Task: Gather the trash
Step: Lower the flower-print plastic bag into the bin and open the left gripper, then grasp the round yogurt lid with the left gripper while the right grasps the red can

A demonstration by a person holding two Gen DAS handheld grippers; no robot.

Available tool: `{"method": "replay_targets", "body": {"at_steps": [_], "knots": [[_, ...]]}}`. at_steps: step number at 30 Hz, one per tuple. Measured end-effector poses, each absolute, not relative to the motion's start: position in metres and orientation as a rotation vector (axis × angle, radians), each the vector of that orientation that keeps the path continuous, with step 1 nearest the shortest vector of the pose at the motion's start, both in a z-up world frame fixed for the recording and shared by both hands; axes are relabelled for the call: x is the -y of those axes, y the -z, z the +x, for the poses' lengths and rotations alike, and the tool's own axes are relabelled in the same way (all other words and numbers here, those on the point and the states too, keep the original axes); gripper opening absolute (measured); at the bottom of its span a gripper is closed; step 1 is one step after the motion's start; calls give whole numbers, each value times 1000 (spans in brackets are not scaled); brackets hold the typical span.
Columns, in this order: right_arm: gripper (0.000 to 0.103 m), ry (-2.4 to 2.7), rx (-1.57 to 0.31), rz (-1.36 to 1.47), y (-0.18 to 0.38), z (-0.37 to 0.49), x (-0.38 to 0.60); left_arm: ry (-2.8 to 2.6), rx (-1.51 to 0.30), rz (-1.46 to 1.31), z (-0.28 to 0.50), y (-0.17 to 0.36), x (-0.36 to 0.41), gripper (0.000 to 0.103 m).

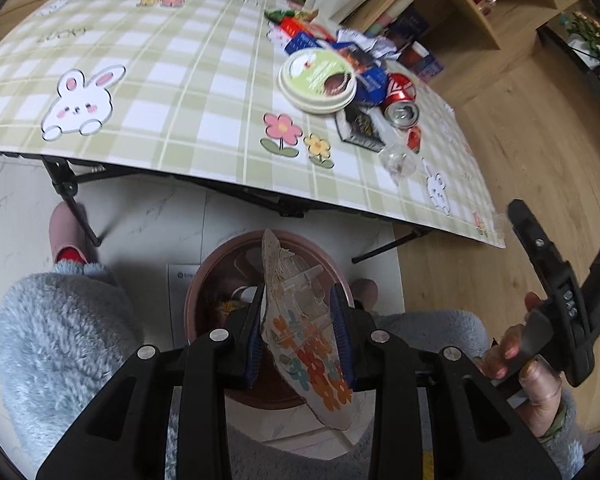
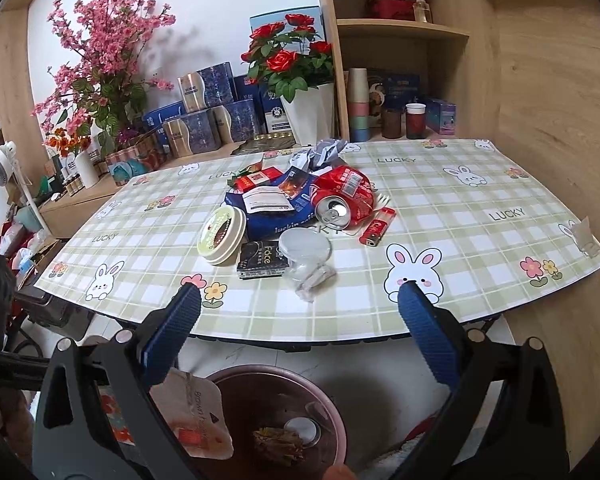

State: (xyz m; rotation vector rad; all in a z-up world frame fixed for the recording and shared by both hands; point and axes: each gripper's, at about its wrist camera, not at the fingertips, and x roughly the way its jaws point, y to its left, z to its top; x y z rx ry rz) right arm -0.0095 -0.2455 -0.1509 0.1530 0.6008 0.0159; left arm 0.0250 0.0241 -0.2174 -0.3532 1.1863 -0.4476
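The left gripper pinches a flattened plastic package with orange flower print between its blue pads, edge up, directly above the pink bin on the floor just under the near edge of the table; held there, the package looks set to drop straight in once the pads part. The bin stands between the person's knees, likely so that either hand can reach it from the table without stretching. The right gripper has its fingers spread wide with nothing between them, aimed over the near table edge toward the heap of rubbish, which suggests it is lining up the next piece. The rest of the trash lies bunched right of the table's middle: one crushed red can, one round green-lidded tin, one small black box, one red lighter, one clear plastic lid, one blue bag and one crumpled paper, plus a few wrappers at the far side too tangled to count. Inside the bin, one white disc and some brownish scraps show.
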Motion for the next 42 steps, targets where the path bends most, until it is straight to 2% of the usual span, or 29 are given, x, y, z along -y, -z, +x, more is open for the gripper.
{"method": "replay_targets", "body": {"at_steps": [5,7,13,18,28,36,42], "knots": [[97,0,-599,163,149,-11,249,465,-1219,-367,41,230,-11,34],[97,5,-594,161,147,-12,251,466,-1202,-376,44,233,-8,62],[97,11,-591,161,148,-13,256,368,-1050,-334,34,214,-21,79],[97,-22,-608,172,153,-10,256,259,-873,-226,23,191,-31,88],[97,-78,-650,130,161,0,259,296,-723,-75,21,175,-16,91],[97,-70,-658,117,163,16,275,337,-729,-113,61,167,-10,93],[97,-15,-700,112,172,40,288,397,-777,-191,120,170,4,93]]}}
